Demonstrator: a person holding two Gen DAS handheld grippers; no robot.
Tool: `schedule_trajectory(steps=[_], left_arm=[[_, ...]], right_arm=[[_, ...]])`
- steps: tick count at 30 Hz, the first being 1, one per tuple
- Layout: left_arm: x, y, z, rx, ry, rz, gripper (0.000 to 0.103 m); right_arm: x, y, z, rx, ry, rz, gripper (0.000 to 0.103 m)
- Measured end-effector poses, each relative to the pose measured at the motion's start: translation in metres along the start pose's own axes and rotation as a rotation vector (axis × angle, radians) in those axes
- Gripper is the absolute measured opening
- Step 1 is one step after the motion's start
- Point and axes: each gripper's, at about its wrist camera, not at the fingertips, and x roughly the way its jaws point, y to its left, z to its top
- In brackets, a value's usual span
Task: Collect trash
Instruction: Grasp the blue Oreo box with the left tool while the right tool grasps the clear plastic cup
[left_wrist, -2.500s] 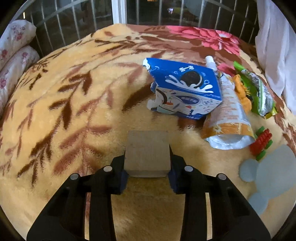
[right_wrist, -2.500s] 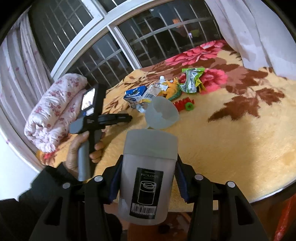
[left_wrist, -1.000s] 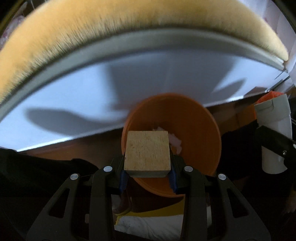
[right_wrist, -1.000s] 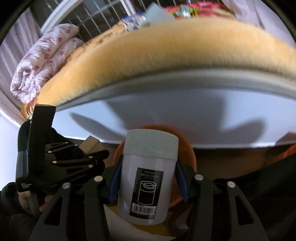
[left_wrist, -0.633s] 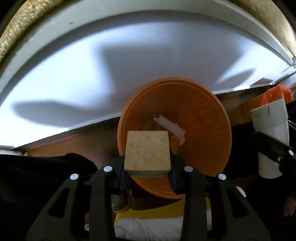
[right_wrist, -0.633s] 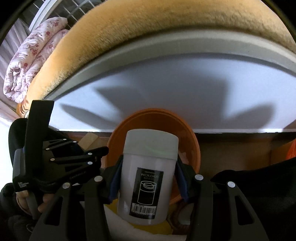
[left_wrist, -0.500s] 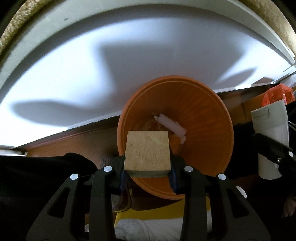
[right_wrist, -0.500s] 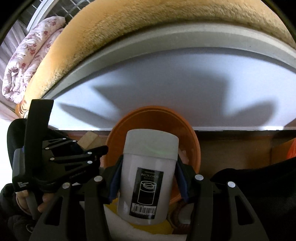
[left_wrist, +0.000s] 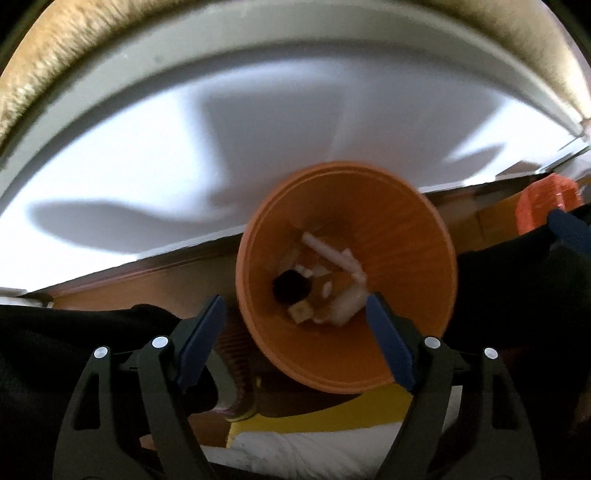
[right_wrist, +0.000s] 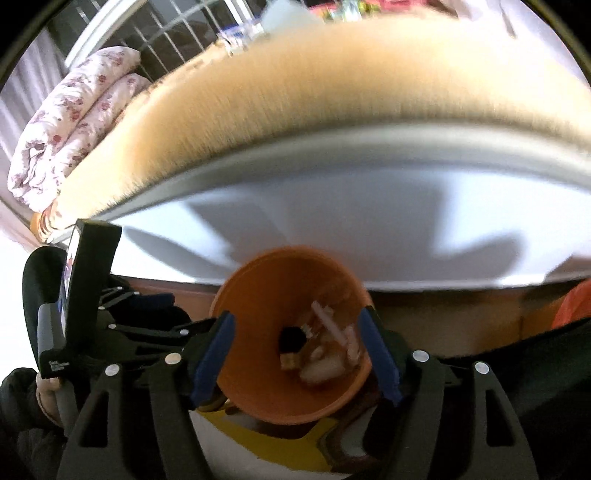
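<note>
An orange bin (left_wrist: 402, 258) stands on the floor against the bed's white side. My left gripper (left_wrist: 293, 310) hangs above it, jaws opening, nothing between them. The small wood block (left_wrist: 300, 313) lies at the bin's bottom among white scraps. In the right wrist view my right gripper (right_wrist: 295, 317) is also above the bin (right_wrist: 258, 295), jaws opening and empty. A blurred white container (right_wrist: 325, 363) lies low in the bin beside the block (right_wrist: 289, 360). The left gripper's body (right_wrist: 92, 295) shows at the left, held by a hand (right_wrist: 48, 398).
The bed's fuzzy yellow blanket edge (right_wrist: 295, 85) overhangs a white side panel (left_wrist: 184, 147). A folded floral quilt (right_wrist: 74, 125) lies at the far left by the window bars. An orange bag (left_wrist: 546, 206) sits right of the bin. Something yellow and white (left_wrist: 332, 424) lies under it.
Both grippers opened. The wood block left the left jaws and the white container left the right jaws; both now lie inside the orange bin.
</note>
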Motion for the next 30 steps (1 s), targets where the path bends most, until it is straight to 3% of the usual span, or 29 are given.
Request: schedule_trajectory(steps=[6,11,15,18,23,26,27,29,30], left_arm=[[-0.043,-0.001,-0.003,0.036,-0.148,-0.069,0.077],[-0.075,-0.002,0.001,0.05,-0.277,-0.091,0.077],[-0.097,0.002,0.008,0.06,-0.36,-0.079,0.077],[-0.101,0.008,0.011,0.055,-0.396,-0.072,0.084],[-0.095,0.018,0.017,0.041,-0.386,-0.1,0.084],[-0.091,0.022,0.021,0.03,-0.379,-0.112,0.084],[-0.091,0.024,0.02,0.027,-0.38,-0.116,0.084],[-0.091,0.023,0.02,0.026,-0.384,-0.113,0.084],[-0.091,0.023,0.02,0.026,-0.387,-0.11,0.084]], right_arm=[[-0.047,0.013,0.042,-0.16,-0.153,-0.039,0.076],[-0.062,0.023,0.112,-0.248,-0.277,-0.036,0.076],[-0.051,0.03,0.165,-0.254,-0.291,0.023,0.076],[-0.032,0.028,0.205,-0.236,-0.262,0.043,0.072],[-0.002,0.017,0.242,-0.192,-0.181,0.057,0.068],[0.015,0.016,0.255,-0.175,-0.128,0.082,0.061],[0.022,0.017,0.258,-0.168,-0.111,0.096,0.054],[0.042,0.017,0.262,-0.148,-0.044,0.141,0.019],[0.046,0.017,0.262,-0.136,-0.027,0.165,0.01]])
